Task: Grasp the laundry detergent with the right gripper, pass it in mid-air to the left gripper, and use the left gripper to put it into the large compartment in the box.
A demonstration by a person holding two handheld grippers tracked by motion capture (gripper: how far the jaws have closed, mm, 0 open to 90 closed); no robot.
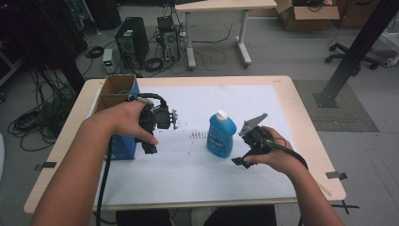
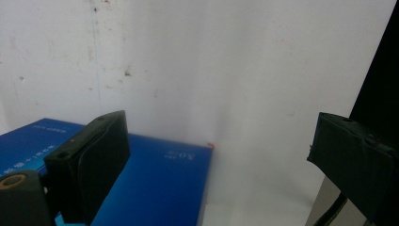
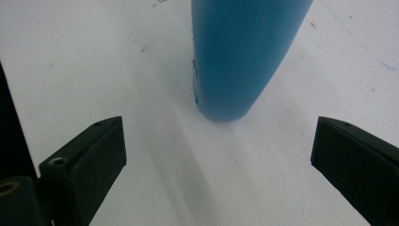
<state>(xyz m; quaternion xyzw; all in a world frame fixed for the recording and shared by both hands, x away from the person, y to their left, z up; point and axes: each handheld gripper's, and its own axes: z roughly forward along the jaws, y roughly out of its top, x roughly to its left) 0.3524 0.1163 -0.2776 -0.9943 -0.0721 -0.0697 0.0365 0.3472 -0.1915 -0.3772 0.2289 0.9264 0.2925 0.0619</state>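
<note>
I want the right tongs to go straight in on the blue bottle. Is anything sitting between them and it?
Nothing visible is in the way. The right tongs are open and point at the base of the blue bottle, with bare white table cover between the jaws and the bottle. The blue box sits off by the left tongs.

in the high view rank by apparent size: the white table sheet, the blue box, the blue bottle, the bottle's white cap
1. White table sheet
2. Blue box, though the left hand hides part of it
3. Blue bottle
4. White cap
</note>
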